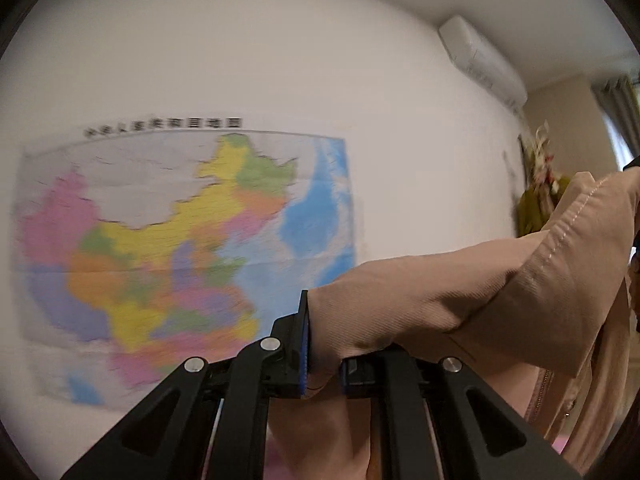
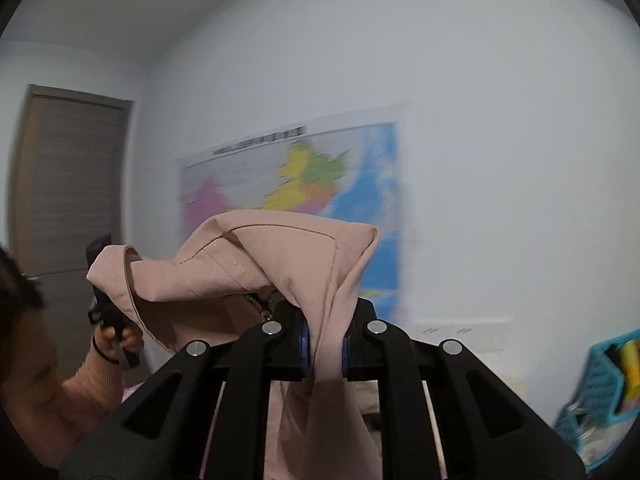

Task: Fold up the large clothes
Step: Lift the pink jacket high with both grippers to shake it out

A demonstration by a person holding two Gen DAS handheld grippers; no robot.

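Left wrist view, item one: left gripper (image 1: 323, 364), clamped on a fold of the pink coat (image 1: 440, 304). Cloth runs from the jaws up and right of the wall map (image 1: 180, 248), toward the far edge of the view; the rest hangs down below the map's level. Likely reason: the garment is lifted clear to spread it before a fold.

Item two, right wrist view: right gripper (image 2: 324, 350), closed on another bunch of the pink coat (image 2: 288, 264), which humps up in front of the wall map's (image 2: 372, 184) lower edge. A stitched hem and a zip show here.

Item three: a hand (image 2: 116, 336) left of the map, gripping a dark handle, likely the other gripper's. Held at two points, the coat should hang open between them.
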